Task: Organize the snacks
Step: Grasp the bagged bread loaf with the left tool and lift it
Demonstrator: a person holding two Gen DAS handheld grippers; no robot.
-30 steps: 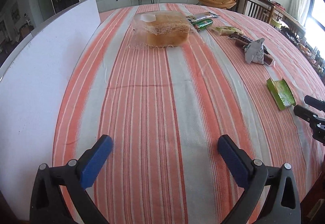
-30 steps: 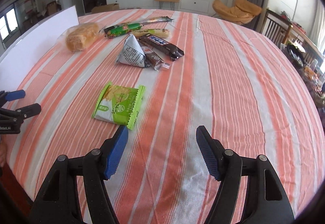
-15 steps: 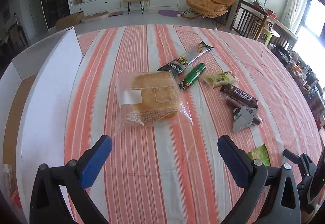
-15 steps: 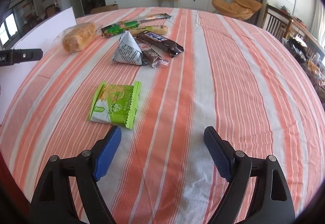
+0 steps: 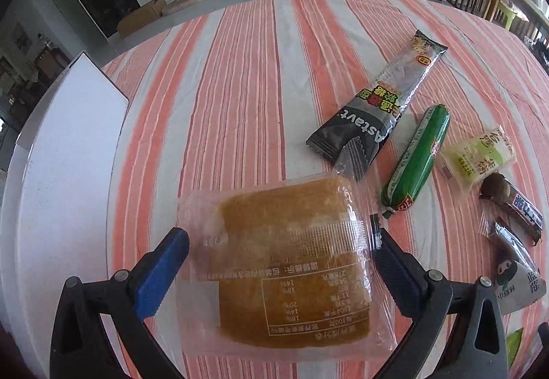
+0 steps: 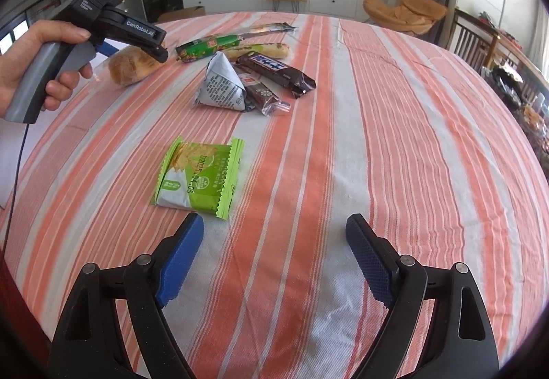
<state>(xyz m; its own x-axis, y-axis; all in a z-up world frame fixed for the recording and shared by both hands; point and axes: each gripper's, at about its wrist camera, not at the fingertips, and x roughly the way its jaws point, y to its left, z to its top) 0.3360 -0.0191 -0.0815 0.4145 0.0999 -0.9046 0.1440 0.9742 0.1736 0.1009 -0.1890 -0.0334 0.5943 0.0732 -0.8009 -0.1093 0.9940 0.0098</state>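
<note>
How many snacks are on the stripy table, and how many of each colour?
Green: 2, the green sausage-shaped stick and the flat green cracker packet
Brown: 2, the long brown chocolate bar and the small brown bar in clear wrap
Black: 1, the long black packet
Pale yellow: 1, the pale yellow packet
White: 1, the white triangular packet
Clear: 1, the clear bag of bread
Total: 8

Bright daylight seems to enter from the right-hand windows, casting soft shadows on the striped tablecloth (image 6: 377,138). Fisheye bending curves its edges; corners vignette black. The bread wrapper (image 5: 284,262) shows mild glare.
</note>
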